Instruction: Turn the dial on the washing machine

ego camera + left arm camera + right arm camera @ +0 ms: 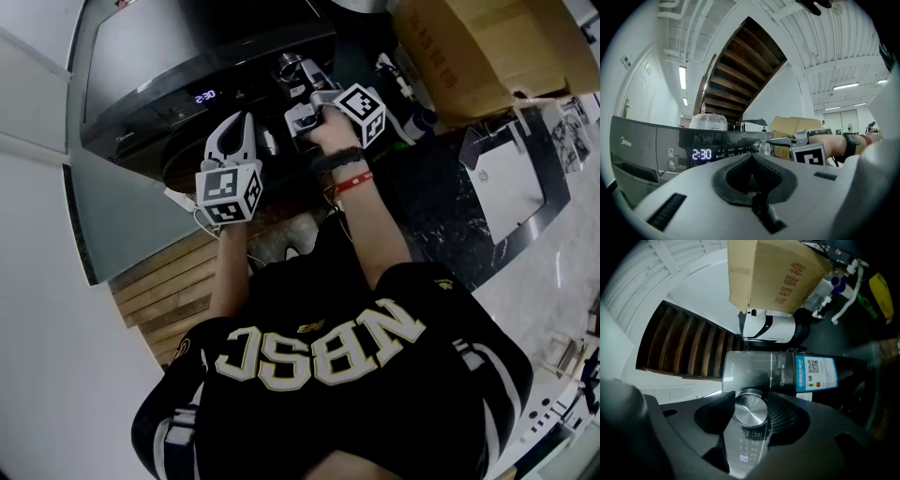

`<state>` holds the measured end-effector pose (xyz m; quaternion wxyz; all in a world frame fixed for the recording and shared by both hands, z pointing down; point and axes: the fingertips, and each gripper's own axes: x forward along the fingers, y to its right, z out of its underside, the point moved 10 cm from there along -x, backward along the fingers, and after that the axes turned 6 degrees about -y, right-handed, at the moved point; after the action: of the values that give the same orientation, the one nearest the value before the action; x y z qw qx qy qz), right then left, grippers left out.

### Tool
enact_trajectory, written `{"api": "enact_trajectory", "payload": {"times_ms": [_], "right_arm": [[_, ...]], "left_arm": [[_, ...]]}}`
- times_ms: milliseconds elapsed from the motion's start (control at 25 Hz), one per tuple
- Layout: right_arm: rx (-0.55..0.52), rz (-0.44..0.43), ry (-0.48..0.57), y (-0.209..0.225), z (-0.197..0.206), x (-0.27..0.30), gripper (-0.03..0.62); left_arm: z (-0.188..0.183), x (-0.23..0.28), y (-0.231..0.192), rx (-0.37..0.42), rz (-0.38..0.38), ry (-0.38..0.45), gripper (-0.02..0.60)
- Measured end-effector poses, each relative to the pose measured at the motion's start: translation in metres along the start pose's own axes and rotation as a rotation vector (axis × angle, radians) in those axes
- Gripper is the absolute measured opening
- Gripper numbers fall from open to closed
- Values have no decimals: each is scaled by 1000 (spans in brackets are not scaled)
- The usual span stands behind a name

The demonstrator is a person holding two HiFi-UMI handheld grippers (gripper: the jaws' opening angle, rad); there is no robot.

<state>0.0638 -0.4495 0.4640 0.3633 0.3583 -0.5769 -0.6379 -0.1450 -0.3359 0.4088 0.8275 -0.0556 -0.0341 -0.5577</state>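
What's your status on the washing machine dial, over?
Right gripper closed on dial, pads either side. Left gripper shut, empty, short of the control panel. Display reads 2:30. Nothing blocking.

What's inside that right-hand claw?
The silver dial sits inside the right claw, with a pad pressing on each side. Its round face shows. The rim under the pads and the bit of panel directly behind the dial are covered.

Dim fisheye views, dark vignetted edges
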Motion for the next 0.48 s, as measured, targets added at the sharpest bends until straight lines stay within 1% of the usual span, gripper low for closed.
{"api": "enact_trajectory", "payload": {"times_ms": [80,240,280,360,480], "right_arm": [[66,-8,17,2,1,0,222],[253,-26,75,11,9,-2,222],[277,-29,85,11,11,-2,222],[284,-33,93,11,12,-2,224],[280,-41,78,13,10,-1,225]], "left_arm": [[0,-1,0,0,-3,-2,14],[4,-2,-2,0,-10,-13,14],[5,-2,-3,0,-12,-16,14],[6,-2,-5,-2,-16,-22,14],[8,-3,-9,-5,-23,-26,14]]}}
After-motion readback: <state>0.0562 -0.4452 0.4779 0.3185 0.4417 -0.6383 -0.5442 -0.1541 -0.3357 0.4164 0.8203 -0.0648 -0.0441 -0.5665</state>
